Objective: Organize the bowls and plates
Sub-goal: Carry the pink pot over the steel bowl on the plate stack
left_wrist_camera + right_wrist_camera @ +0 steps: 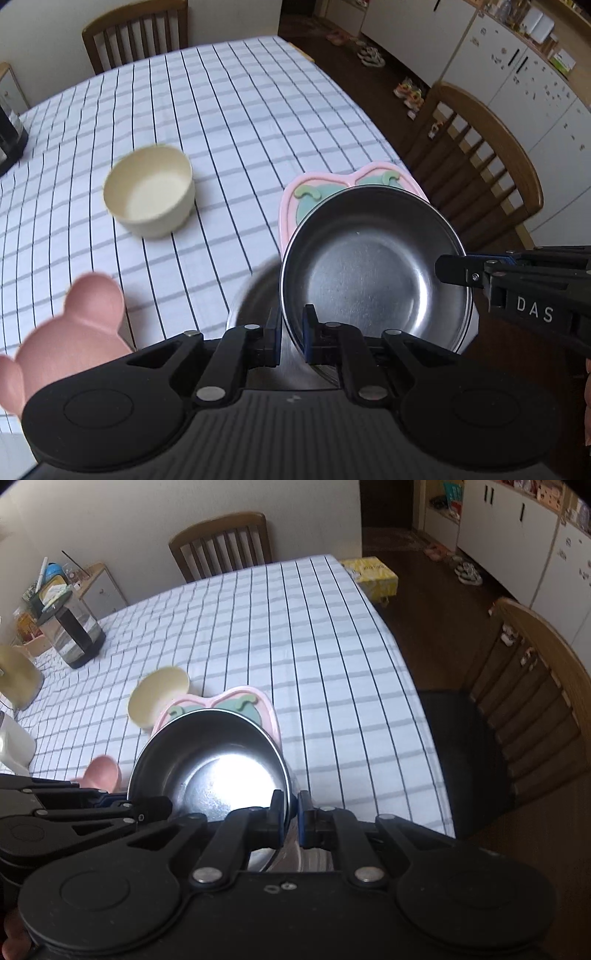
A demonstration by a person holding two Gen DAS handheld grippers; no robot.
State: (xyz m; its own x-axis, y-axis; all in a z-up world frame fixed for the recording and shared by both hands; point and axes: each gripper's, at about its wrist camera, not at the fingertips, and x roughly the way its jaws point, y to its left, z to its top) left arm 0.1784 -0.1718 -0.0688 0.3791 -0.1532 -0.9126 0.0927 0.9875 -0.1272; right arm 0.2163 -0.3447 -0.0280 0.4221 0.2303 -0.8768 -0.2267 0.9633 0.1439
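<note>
A stainless steel bowl is gripped at its rim by both the left gripper and the right gripper, jaws narrowed onto the thin metal. It is held above a pink divided plate on the checked worktop, with a cream bowl nearby.

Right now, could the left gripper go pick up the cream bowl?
Probably not yet. The left gripper is shut on the steel bowl rim, and the right gripper clamps the opposite rim. The cream bowl sits unobstructed on the tablecloth, but the jaws are occupied.
</note>
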